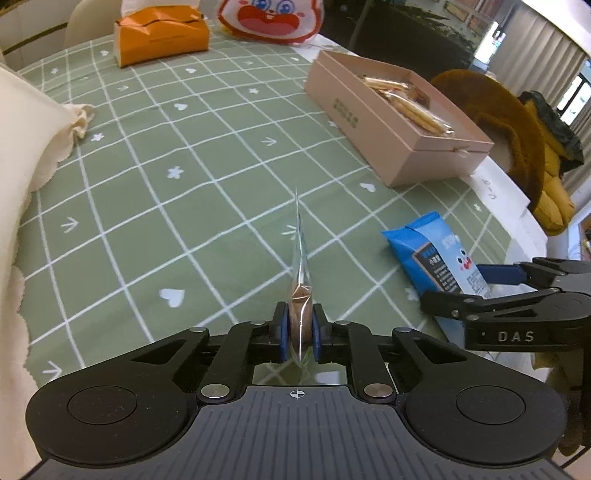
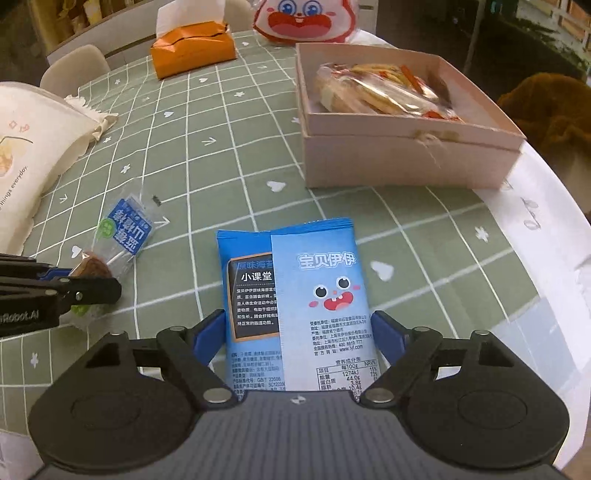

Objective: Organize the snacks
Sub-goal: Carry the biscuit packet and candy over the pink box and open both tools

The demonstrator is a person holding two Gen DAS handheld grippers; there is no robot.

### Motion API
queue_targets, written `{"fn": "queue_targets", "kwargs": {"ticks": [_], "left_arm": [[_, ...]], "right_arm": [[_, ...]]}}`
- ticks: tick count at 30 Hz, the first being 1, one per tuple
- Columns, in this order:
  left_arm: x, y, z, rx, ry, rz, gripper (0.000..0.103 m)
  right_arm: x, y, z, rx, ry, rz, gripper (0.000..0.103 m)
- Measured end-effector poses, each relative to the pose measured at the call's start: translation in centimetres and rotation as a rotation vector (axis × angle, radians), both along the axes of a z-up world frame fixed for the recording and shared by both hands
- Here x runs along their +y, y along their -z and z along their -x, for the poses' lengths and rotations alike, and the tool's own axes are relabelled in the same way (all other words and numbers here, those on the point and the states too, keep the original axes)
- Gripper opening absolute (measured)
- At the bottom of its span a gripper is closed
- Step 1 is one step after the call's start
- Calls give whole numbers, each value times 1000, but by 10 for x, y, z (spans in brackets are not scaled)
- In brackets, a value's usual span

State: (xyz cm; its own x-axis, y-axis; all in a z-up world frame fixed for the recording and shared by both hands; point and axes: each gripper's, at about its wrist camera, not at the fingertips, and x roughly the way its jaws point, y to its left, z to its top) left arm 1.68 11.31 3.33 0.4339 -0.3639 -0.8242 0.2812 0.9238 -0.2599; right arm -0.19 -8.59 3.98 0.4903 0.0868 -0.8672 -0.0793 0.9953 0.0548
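Note:
My left gripper (image 1: pixel 300 328) is shut on a clear-wrapped round brown biscuit (image 1: pixel 300 295), seen edge-on in the left wrist view. In the right wrist view the same packet (image 2: pixel 125 229) shows a blue label, with the left gripper (image 2: pixel 79 284) at its lower end. A blue snack packet (image 2: pixel 295 291) lies flat on the green checked tablecloth (image 2: pixel 229 155). My right gripper (image 2: pixel 299 332) straddles it, a blue pad close on each side, and the packet is not buckled. An open pink box (image 2: pixel 406 162) with several wrapped snacks (image 2: pixel 376 92) stands behind it.
An orange tissue pack (image 2: pixel 194 51) and a cartoon-face bag (image 2: pixel 306 18) sit at the far side. A cream cloth bag (image 2: pixel 29 147) lies on the left. The table's white edge (image 2: pixel 535 221) curves close on the right, with a brown plush (image 1: pixel 498 122) beyond it.

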Motion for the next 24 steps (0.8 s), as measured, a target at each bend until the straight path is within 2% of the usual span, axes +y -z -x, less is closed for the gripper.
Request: {"fn": "queue_targets", "kwargs": {"ticks": [4,7,9,12,15,17,19,21,24], "left_arm": [[-15,-8,0,-14,20,19,15],[-28,-43,-9,-73,25,99,15],[-37,-81,-21,-143,43,179,15],[-55,-133,-44,-252,50,210,16],[-71,-161,-77,-261,27,286,17],[-85,-163,-106,-219,5,344,17],[-97,-148,-135,-167,-11,392,19],[-108,-121,-159,-124,-64,369,19],[-114,-93,-169,-121,-116,310,19]], "right_arm": [[-20,-15,9,-13,20,-17,80],[-36,-45,10,-68,33,-10,80],[-50,-81,6,-145,38,-12,80],[-72,-148,-8,-296,51,13,80],[-94,-202,-33,-383,66,21,81],[-108,-226,-52,-416,64,10,81],[-118,-237,-68,-439,56,15,81],[-126,-238,-87,-436,42,14,81],[-136,-222,-121,-383,35,-8,81]]}}
